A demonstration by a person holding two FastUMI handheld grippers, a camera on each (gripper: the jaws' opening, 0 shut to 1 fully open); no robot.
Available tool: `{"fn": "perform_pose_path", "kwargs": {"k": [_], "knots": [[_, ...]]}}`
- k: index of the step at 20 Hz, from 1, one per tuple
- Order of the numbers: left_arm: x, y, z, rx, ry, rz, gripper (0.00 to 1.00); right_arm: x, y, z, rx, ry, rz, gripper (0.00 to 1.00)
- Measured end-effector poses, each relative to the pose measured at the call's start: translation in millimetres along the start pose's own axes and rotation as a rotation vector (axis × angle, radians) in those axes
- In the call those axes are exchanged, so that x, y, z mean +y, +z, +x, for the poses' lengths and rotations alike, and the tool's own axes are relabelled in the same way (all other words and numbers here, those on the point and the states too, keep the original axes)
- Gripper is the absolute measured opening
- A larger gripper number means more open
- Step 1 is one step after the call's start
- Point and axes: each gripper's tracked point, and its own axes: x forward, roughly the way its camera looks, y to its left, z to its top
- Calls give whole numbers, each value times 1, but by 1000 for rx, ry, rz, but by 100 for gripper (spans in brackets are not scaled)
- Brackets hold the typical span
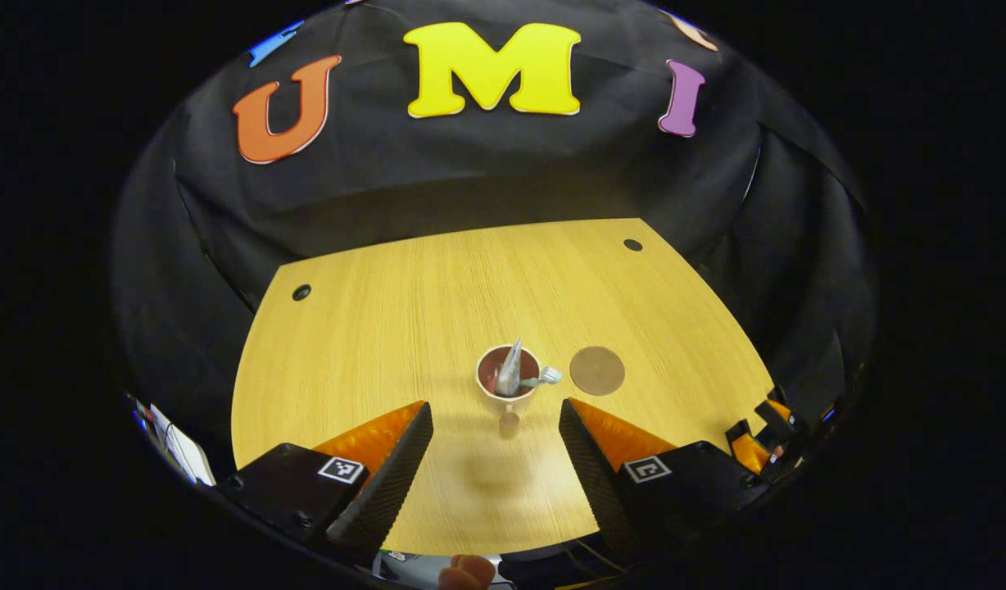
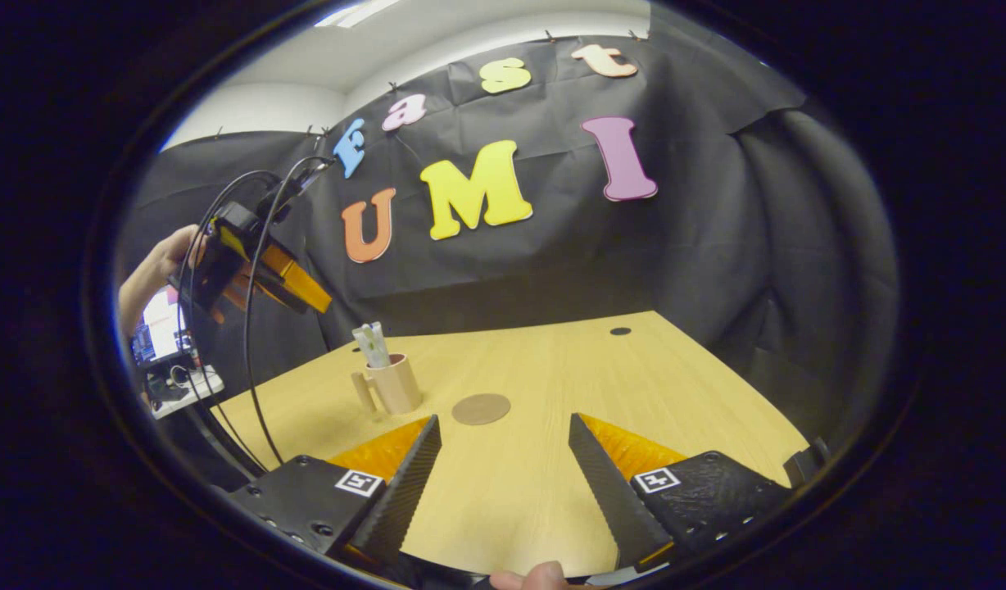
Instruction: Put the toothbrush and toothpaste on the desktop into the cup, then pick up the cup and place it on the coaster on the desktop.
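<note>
The cup (image 1: pixel 508 378) stands upright on the table (image 1: pixel 405 328), just past the middle of the left gripper view, with its handle pointing toward the camera. Inside it the toothpaste (image 1: pixel 510 369) tube leans with its crimped end up, and the toothbrush (image 1: pixel 544 378) lies across the rim at about 3 o'clock, its head hanging out over the edge toward the coaster (image 1: pixel 597 370). The coaster is a flat round disc lying bare on the wood at 3 o'clock from the cup, near it but apart.

In the right gripper view the cup (image 2: pixel 395 381) shows from the side, handle to its left, with the toothpaste (image 2: pixel 372 344) sticking up above the rim; the coaster (image 2: pixel 481 408) lies at about 4 o'clock from it.

The left tool (image 1: pixel 495 426) hangs above the table, looking down on the cup, its fingers spread wide with nothing between them. The right tool (image 2: pixel 503 438) sits low over the near edge of the table, also spread wide and empty. The right gripper view also shows the left tool (image 2: pixel 261 274) raised at 10 o'clock, held by a hand (image 2: pixel 163 258), with black cables (image 2: pixel 249 344) drooping from it.

The table is light wood grain with two small dark holes (image 1: pixel 301 292) near its far corners. Black cloth (image 1: pixel 470 164) walls the booth behind and to the sides. At 9 o'clock in the right gripper view a lit screen (image 2: pixel 160 328) stands beyond the table's edge, and a pale ceiling (image 2: pixel 437 33) shows above the cloth.
</note>
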Motion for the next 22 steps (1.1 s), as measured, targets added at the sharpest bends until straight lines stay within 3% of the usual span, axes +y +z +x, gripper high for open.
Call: {"fn": "perform_pose_path", "kwargs": {"k": [3, 13, 15, 19, 22], "knots": [[-14, -20, 16, 164, -61, -2, 99, 6, -5, -7, 23, 35, 22, 95], [-20, -73, 94, 472, -30, 10, 99, -12, -1, -13, 11, 2, 13, 95], [-25, -73, 96, 502, -37, 15, 99, -16, -3, -13, 14, -2, 35, 92], [-32, -61, 89, 519, -30, 49, 100, -15, -8, -9, 32, 8, 61, 95], [-40, -53, 83, 537, -20, 40, 94, -11, -7, -11, 28, 21, 54, 95]]}}
